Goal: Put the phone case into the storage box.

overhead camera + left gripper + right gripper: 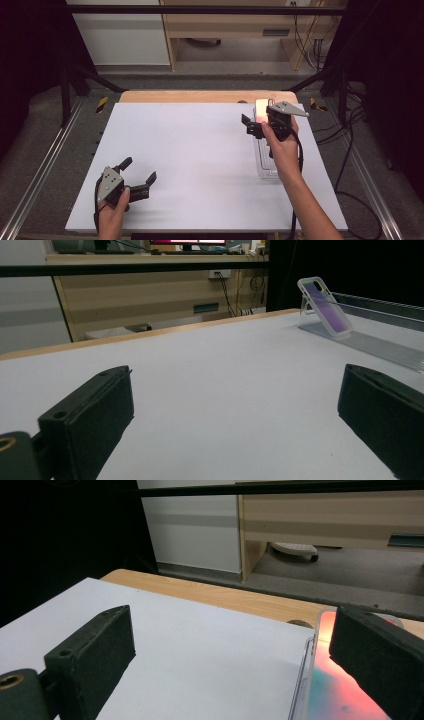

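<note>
Right gripper (256,121), jaws wide, beside the clear-cased phone (335,680) on its clear ribbed stand (266,162) (screen glowing pink); left gripper (138,173) wide, well apart on the white table (190,160).

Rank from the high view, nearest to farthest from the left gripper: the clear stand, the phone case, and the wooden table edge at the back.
From the left gripper:
1. clear stand, right side of the white board, near end closest.
2. phone case, propped at the stand's far end by the right gripper.
3. wooden table edge, along the back; close to the case, hard to separate.
</note>
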